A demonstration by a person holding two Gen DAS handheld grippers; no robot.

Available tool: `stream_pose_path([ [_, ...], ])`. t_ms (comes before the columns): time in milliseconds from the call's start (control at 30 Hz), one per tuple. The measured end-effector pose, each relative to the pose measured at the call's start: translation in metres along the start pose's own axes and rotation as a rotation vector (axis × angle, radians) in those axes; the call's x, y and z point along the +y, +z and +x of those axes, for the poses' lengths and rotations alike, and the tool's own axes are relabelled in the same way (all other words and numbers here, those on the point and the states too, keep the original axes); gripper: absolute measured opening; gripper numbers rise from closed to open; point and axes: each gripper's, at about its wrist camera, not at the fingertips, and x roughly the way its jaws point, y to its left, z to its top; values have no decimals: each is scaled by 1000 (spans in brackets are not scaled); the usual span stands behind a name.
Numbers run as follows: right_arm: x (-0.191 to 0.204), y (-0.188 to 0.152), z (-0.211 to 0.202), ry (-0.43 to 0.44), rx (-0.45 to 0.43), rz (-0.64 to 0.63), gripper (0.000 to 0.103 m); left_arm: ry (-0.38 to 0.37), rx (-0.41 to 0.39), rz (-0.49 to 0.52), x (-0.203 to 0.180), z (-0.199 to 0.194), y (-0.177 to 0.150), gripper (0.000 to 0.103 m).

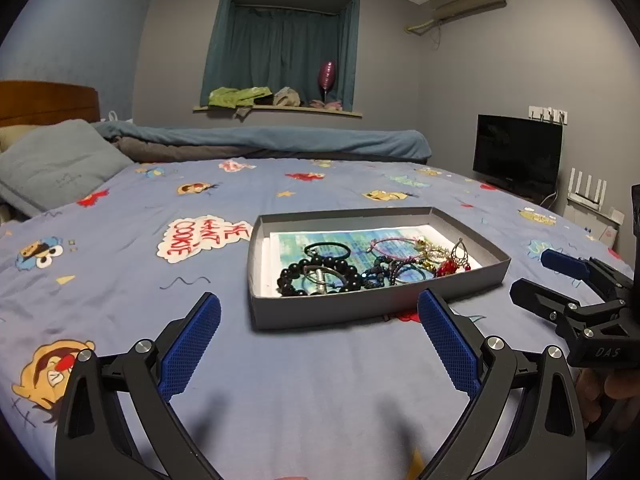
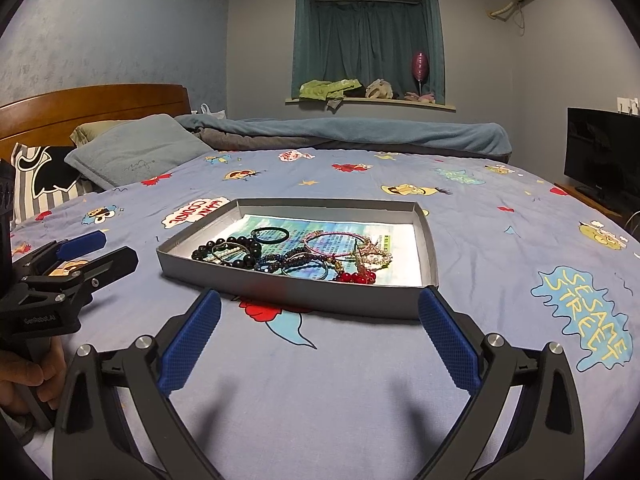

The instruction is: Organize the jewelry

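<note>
Jewelry [image 1: 360, 266] heaped in a shallow grey box [image 1: 280, 316] on the cartoon-print bedsheet [image 1: 120, 280], lying on a printed paper liner [image 2: 400, 236]

Left to right inside the box, as seen by the left wrist camera: black bead bracelet [image 1: 316, 276] with a black hair tie [image 1: 326, 249] just behind it, silver ring with a metal bar [image 1: 320, 276] across the beads, dark blue beaded bracelet [image 1: 380, 272], pink cord bracelet [image 1: 394, 246], gold-toned chain pieces [image 1: 430, 250], filigree drop earring [image 1: 459, 254], red bead cluster [image 1: 448, 268] nearest the right wall

Left gripper [image 1: 320, 340] low over the sheet just in front of the box, blue pads [image 1: 188, 356] spread wide, nothing between them

Right gripper [image 2: 320, 340] likewise spread wide with nothing held, just short of the box's near wall; seen from the left camera, right gripper at the far right beside the box corner

Beyond the bed: grey pillow [image 2: 136, 156], curtained window [image 2: 368, 40], dark television [image 1: 516, 152]
</note>
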Motion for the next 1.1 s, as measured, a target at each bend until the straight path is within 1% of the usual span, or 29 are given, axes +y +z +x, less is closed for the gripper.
stream_pose_path([
  [1100, 2, 1, 0, 1, 1, -2, 98, -2, -1, 12, -1, 1, -2, 98],
])
